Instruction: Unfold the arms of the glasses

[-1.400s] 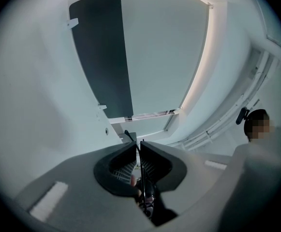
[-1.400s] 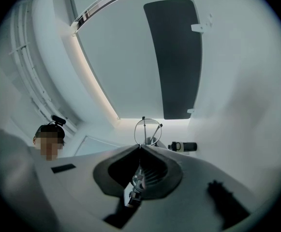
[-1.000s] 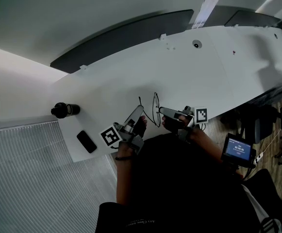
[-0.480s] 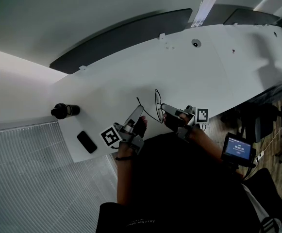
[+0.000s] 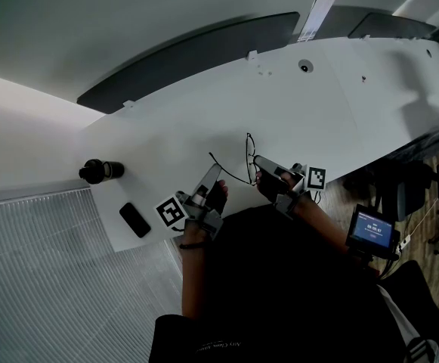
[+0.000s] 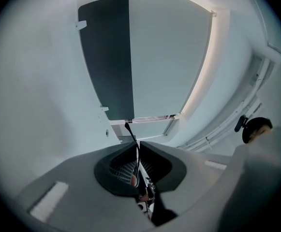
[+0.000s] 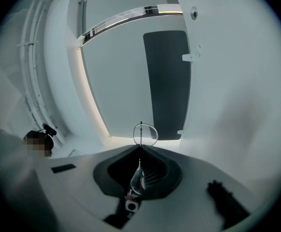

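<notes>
Head view: glasses (image 5: 250,159) are hair-thin wire, hinge state unreadable. Left gripper (image 6: 136,145) jaws are closing on the temple arm (image 6: 130,132), its lower run buried between them. Right gripper (image 7: 140,151) swallows what's probably one lens (image 7: 136,178). Small screen (image 5: 372,229) text is illegible. Flat dark slab (image 5: 134,220) is unidentifiable.
</notes>
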Demonstrator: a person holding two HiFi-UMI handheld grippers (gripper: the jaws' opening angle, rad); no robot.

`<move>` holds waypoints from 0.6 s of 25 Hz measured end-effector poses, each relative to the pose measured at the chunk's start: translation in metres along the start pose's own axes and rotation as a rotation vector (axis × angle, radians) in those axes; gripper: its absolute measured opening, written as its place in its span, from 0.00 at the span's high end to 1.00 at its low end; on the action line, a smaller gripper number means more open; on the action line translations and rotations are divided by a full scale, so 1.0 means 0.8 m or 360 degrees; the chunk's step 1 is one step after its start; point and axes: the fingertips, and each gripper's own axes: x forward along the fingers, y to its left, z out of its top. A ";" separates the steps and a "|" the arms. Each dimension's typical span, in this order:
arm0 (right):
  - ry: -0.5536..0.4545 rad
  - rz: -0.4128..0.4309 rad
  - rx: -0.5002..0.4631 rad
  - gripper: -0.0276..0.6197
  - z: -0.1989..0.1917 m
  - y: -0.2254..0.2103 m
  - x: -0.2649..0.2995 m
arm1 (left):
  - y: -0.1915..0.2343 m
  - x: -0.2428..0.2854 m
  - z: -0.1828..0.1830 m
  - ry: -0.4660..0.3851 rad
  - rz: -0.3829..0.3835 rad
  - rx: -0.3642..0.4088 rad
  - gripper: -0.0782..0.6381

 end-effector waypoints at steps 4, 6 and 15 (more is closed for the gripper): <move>-0.0063 -0.0031 0.0022 0.94 0.006 -0.006 -0.005 | 0.000 -0.001 0.000 -0.0001 0.0001 -0.0008 0.85; -0.0101 -0.0048 0.0028 0.94 0.011 -0.009 -0.008 | 0.000 -0.002 0.000 0.0003 -0.0003 -0.0006 0.85; -0.0349 -0.0113 0.0121 0.94 0.039 -0.023 -0.028 | 0.002 0.000 -0.005 0.0014 0.0002 -0.0025 0.88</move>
